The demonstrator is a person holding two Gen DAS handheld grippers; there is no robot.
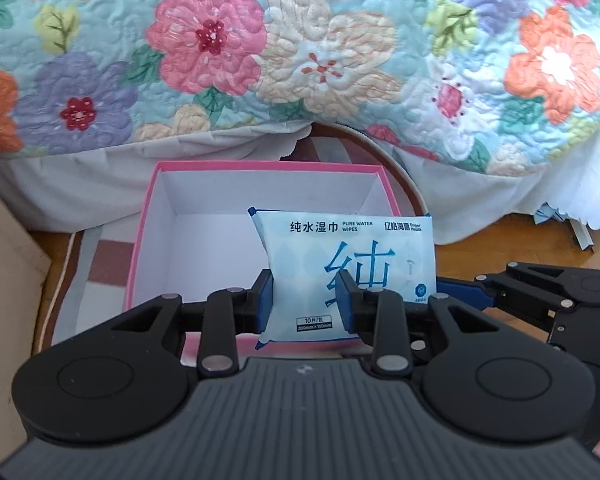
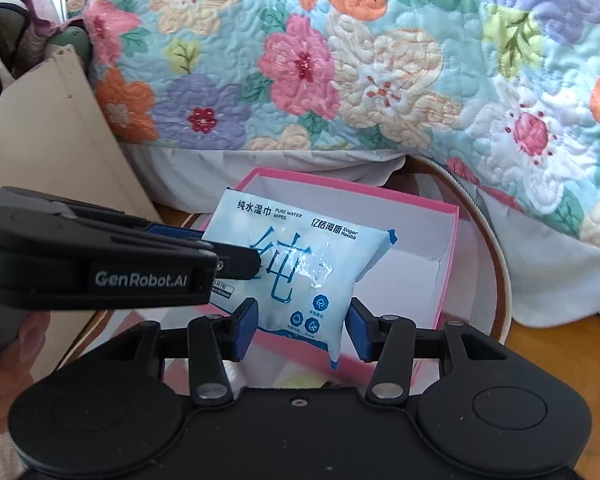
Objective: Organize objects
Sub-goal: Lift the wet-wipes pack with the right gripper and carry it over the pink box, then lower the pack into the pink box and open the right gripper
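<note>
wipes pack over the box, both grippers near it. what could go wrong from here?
1. The left gripper pinches only the lower part of the soft wipes pack; it may sag or twist on release.
2. The pack hangs over the pink box near its right wall and could catch the rim.
3. The right gripper straddles the pack's corner, crowding the left gripper.

A floral quilt [image 1: 300, 40] drapes behind above the wooden floor [image 1: 500, 246].

The left claw [image 1: 304, 300] pinches a pale blue wet-wipes pack [image 1: 344, 264] upright over the pink box's [image 1: 140, 240] near right corner; floral quilt [image 1: 300, 48] behind.
</note>
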